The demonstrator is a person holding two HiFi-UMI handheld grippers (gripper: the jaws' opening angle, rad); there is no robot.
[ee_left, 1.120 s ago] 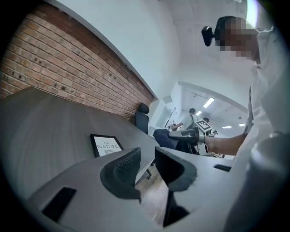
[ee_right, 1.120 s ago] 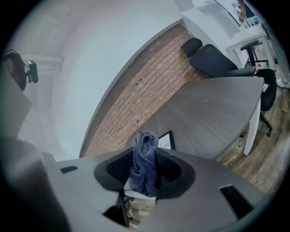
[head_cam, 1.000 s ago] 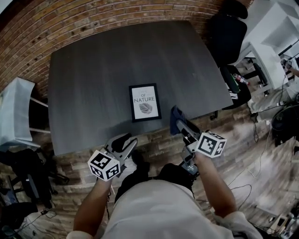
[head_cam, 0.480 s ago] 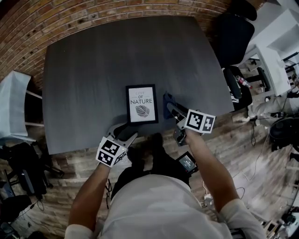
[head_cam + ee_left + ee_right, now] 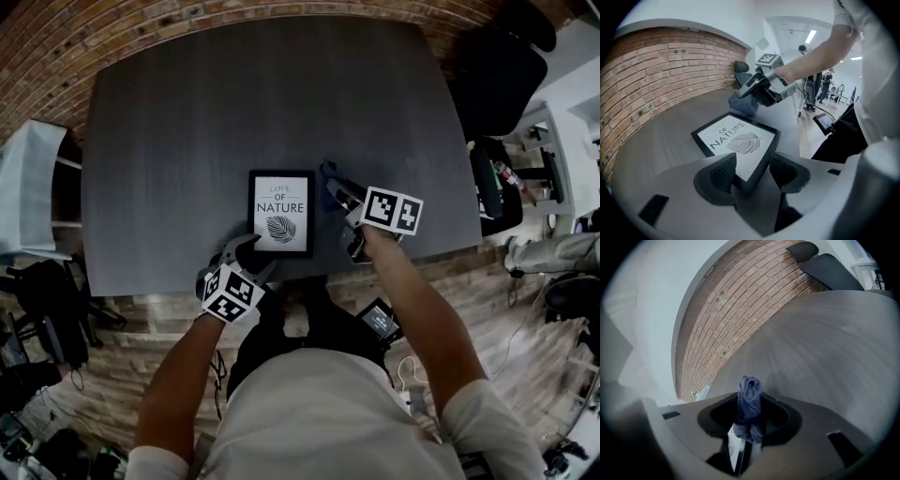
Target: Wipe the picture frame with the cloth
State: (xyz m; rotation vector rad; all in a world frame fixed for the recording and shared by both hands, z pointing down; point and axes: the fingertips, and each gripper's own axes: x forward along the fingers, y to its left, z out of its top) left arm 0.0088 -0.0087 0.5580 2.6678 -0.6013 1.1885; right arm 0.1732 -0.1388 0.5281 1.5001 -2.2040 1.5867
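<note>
progress: wiping looks not yet begun. the cloth [image 5: 750, 404] is bunched in the right gripper [image 5: 750, 420] and hangs just beside the right edge of the picture frame [image 5: 281, 213]. i cannot tell whether it touches the frame. by my reading the whole glass face and border are left to wipe.
table [image 5: 187, 131]: a wide, dark grey slab with fine straight grain and a matte finish, bare apart from the frame.
brick wall [image 5: 740, 310]: rough reddish courses with pale mortar, running behind the far side of the table.
picture frame: lies flat close to the table's near edge. it is a slim black rectangular border, smooth and hard, around a white print with lettering and a leaf.
left gripper [image 5: 752, 168]: jaws are opening, with the frame's near corner between the dark ribbed pads [image 5: 723, 174]. nothing is clamped. it seems placed to steady the frame.
right gripper: clenched on the cloth, pale moulded plastic body.
cloth: blue, soft, nubby weave, crumpled into an upright wad that pokes past the jaw tips.
</note>
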